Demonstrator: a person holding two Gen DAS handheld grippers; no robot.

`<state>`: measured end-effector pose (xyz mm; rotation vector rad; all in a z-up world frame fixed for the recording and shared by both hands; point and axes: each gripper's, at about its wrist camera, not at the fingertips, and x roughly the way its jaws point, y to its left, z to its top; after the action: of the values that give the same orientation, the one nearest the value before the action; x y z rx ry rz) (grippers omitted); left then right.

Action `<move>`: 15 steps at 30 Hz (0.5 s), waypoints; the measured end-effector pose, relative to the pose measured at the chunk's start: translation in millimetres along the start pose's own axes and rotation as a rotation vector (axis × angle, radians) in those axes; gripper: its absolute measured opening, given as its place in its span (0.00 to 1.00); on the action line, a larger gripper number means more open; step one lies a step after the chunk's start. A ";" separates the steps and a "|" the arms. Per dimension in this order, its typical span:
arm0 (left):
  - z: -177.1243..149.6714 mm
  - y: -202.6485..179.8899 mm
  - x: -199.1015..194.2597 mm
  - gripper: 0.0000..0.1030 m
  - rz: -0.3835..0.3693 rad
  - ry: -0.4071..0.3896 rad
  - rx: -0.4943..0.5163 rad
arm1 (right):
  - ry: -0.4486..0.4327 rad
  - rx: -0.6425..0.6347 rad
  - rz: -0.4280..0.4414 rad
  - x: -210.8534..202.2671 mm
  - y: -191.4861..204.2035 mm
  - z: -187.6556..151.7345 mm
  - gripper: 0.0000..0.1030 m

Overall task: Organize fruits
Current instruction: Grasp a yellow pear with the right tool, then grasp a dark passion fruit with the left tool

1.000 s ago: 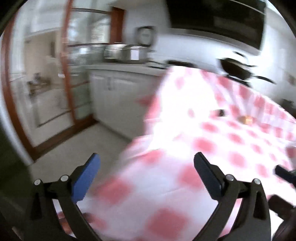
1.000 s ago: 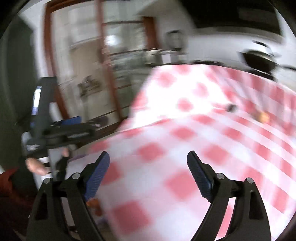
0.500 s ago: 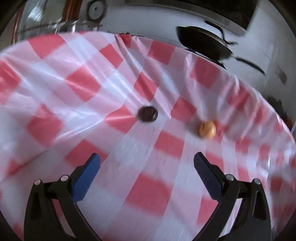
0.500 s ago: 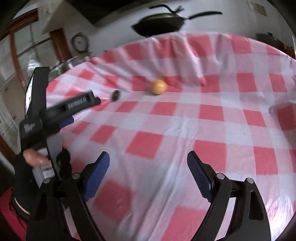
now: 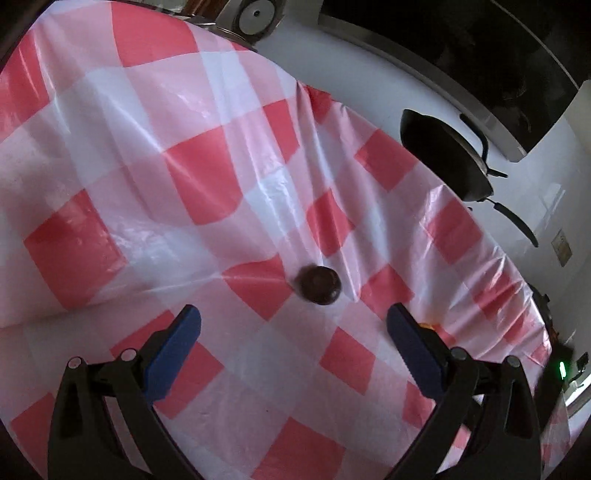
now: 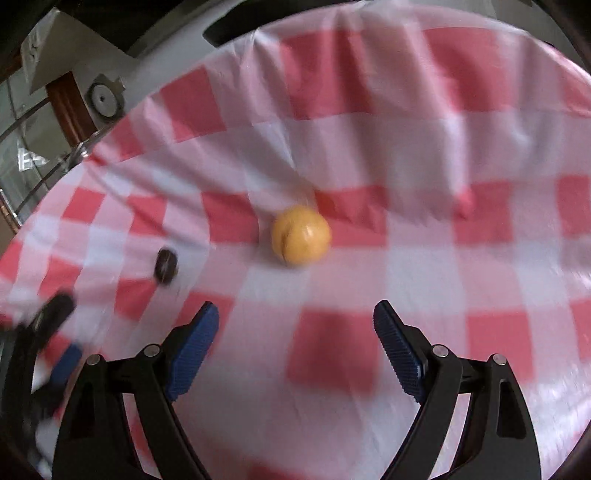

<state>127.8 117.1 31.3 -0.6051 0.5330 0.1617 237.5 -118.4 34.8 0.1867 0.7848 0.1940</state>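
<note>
Covering almost the whole of both views, a red and white checked tablecloth (image 5: 207,177) lies wrinkled and glossy over the table.

In the left wrist view, the left gripper (image 5: 293,321) sits at the bottom of the frame with its jaws wide apart and nothing between them. Its blue pads (image 5: 173,350) point up over the cloth. Just above the gap, a little right of the middle, rests a dark round fruit (image 5: 319,285), brown-purple in colour and slightly blurred; it lies on the cloth and touches neither finger. Beside the right finger, at the lower right, a small orange patch shows, mostly hidden behind that finger. In the upper right of this frame a black pan (image 5: 443,155) with a long handle stands beyond the table edge, and at the top a round metal object (image 5: 255,14) shows.

In the right wrist view, which is blurred, the left gripper (image 6: 55,332) appears as a dark shape at the lower left edge. The dark round fruit (image 6: 166,266) lies at the middle left, just above that shape. Near the centre of the frame sits a yellow-orange fruit (image 6: 301,235), round with a small crease on its left side, well apart from the dark one. The right gripper (image 6: 295,325) is at the bottom, directly below the yellow-orange fruit, its jaws spread wide and empty, not touching it.
</note>
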 end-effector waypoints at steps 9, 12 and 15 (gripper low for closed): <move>-0.1 0.9 3.9 0.98 0.020 0.031 0.026 | 0.074 -0.020 -0.180 54.1 17.6 33.9 0.65; -1.9 -3.6 4.4 0.98 0.014 0.040 0.069 | 0.073 -0.028 -0.199 49.9 13.2 31.4 0.43; -2.6 -4.6 5.1 0.98 0.008 0.049 0.083 | 0.038 0.030 -0.148 24.5 -3.9 16.9 0.43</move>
<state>132.3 111.8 29.1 -0.5275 0.5867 0.1315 266.9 -117.8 28.9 0.1529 0.8357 0.0465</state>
